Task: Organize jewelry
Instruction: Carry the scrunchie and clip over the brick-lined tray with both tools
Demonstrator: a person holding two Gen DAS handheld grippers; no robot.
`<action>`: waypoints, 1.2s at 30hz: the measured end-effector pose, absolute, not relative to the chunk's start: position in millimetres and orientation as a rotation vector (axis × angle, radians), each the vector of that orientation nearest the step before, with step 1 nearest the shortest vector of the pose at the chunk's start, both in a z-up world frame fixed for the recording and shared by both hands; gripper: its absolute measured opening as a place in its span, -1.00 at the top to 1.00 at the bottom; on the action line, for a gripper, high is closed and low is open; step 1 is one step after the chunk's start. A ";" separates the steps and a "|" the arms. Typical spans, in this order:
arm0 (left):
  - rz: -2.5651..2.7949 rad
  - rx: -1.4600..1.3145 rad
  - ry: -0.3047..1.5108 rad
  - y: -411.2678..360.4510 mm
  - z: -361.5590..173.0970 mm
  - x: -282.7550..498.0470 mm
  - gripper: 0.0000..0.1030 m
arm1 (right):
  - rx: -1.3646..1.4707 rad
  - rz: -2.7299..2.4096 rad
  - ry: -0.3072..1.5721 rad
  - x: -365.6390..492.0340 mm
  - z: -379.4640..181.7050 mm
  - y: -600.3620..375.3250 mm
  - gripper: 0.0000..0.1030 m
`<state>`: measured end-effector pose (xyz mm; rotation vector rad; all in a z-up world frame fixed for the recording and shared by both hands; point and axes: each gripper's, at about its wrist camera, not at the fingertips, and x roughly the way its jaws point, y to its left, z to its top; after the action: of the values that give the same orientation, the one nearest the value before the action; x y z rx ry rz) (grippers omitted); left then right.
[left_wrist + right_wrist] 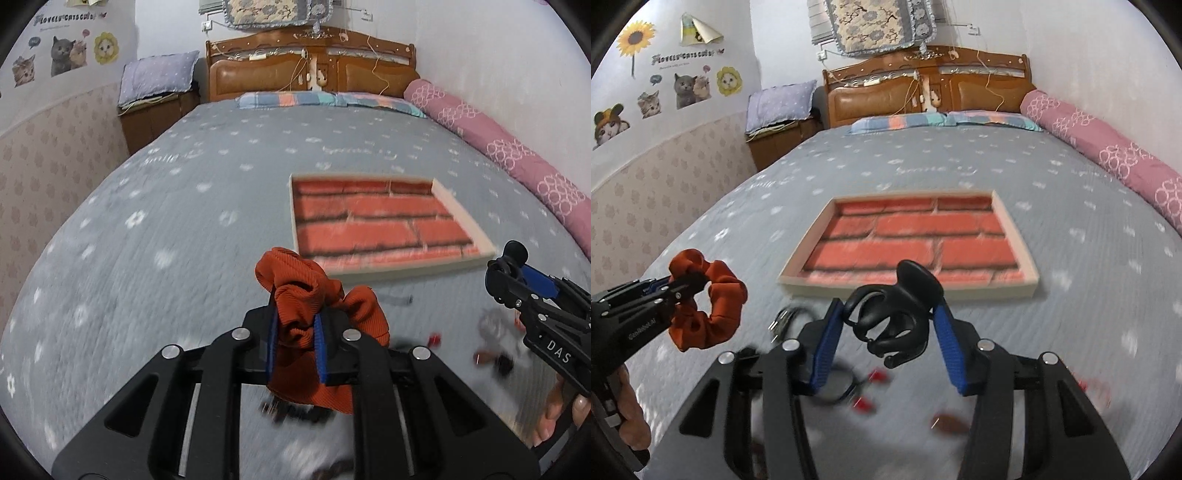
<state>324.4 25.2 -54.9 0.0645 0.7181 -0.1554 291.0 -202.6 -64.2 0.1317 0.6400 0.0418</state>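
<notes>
Transport step: left gripper pinching rust-orange ribbed fabric scrunchie; right gripper clamped on black plastic claw hair clip. Both above grey bed, near brick-patterned shallow tray. Next: carry over tray, lower, release inside rim.

Home bedroom: bed, wooden headboard, cat stickers.

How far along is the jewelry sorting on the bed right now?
Done: nothing; the brick-patterned tray is empty. In hand: the left tool grips an orange scrunchie, and the right tool holds a black hair claw. Left: both need placing, plus small blurred pieces on the bedspread.
</notes>
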 end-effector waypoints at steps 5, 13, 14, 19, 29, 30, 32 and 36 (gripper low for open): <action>-0.163 0.067 0.704 -10.3 -43.0 371.5 0.72 | 0.123 0.012 0.628 346.4 -52.4 -234.2 0.03; -0.173 0.029 0.723 -62.3 -47.2 462.0 0.71 | 0.119 -0.041 0.629 438.4 -52.9 -272.0 0.03; -0.168 0.026 0.726 -64.6 -49.4 470.8 0.71 | 0.120 -0.045 0.633 448.9 -55.6 -275.1 0.03; -0.126 0.025 0.771 -77.3 -72.2 523.3 0.71 | 0.108 -0.067 0.677 500.3 -76.9 -289.5 0.03; -0.090 0.040 0.879 -88.0 -118.3 583.6 0.70 | 0.073 -0.115 0.785 557.8 -115.5 -291.1 0.03; -0.093 0.046 0.896 -90.7 -122.1 588.7 0.69 | 0.068 -0.118 0.798 561.4 -117.6 -290.2 0.03; -0.089 0.070 0.919 -96.0 -128.1 597.5 0.69 | 0.067 -0.113 0.826 567.2 -121.8 -289.3 0.03; -0.073 0.104 0.944 -101.2 -139.0 608.0 0.67 | 0.087 -0.120 0.889 578.4 -129.3 -294.9 0.03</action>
<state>608.0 -101.2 -139.0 0.1043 0.9439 -0.0729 578.4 -294.9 -129.3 0.0874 0.8892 -0.1205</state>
